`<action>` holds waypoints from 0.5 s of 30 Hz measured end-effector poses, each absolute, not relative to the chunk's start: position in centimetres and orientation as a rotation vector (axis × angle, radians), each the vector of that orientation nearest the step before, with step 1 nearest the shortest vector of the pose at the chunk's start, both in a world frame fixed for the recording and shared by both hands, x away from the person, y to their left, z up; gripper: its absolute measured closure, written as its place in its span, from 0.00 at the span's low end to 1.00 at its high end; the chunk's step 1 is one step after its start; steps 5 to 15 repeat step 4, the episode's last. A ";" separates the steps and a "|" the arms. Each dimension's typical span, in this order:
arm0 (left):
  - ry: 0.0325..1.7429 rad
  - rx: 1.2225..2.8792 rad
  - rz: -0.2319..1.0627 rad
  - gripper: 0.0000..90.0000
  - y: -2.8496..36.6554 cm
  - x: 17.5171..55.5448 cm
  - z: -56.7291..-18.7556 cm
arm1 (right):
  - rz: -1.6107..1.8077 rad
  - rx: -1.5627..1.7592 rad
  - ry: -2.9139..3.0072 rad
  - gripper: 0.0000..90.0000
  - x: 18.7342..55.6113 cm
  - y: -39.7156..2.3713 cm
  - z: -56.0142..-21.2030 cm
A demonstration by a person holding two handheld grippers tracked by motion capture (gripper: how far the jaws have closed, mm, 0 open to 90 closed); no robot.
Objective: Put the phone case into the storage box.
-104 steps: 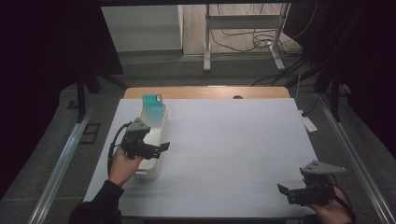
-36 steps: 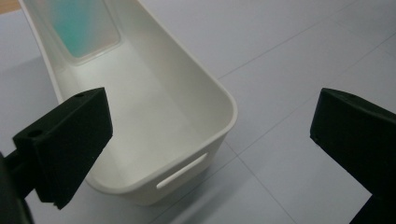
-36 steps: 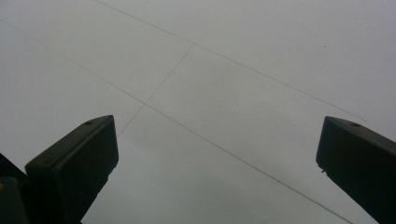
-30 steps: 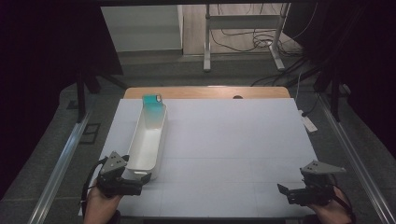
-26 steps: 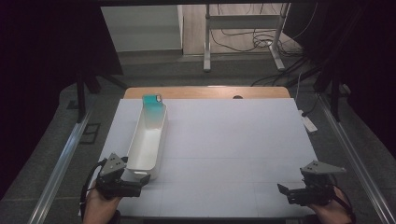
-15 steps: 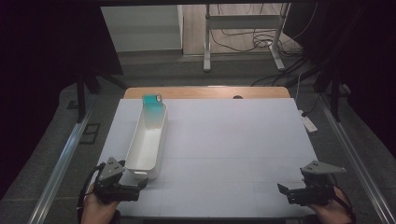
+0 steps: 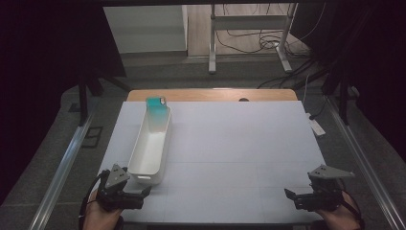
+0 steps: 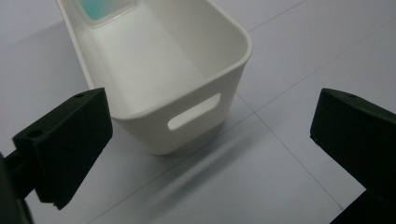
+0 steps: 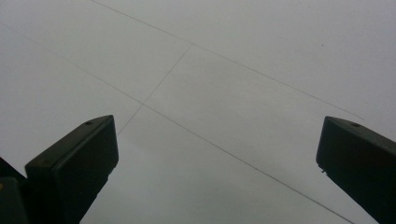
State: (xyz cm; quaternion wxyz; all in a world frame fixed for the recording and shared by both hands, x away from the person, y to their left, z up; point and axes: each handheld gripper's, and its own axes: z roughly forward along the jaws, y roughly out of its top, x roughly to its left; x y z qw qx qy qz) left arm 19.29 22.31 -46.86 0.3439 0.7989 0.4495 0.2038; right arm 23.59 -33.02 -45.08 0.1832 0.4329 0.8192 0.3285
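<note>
The long white bin (image 7: 152,142) lies on the counter's (image 7: 239,143) left side. The left hand-held gripper (image 7: 143,193), jaws spread, sits just short of its near end; the right hand-held gripper (image 7: 289,195) is spread too.

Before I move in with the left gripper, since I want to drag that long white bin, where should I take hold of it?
Grip the near end wall of the white bin at its handle slot, coming from the near side with one jaw inside and one outside. The left gripper already faces that end, jaws open, and the wall there looks thin.
</note>
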 end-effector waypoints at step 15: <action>1.172 2.077 0.522 0.00 22.3 19.4 -46.9 | 0.925 1.220 2.311 0.00 23.6 -33.0 -45.1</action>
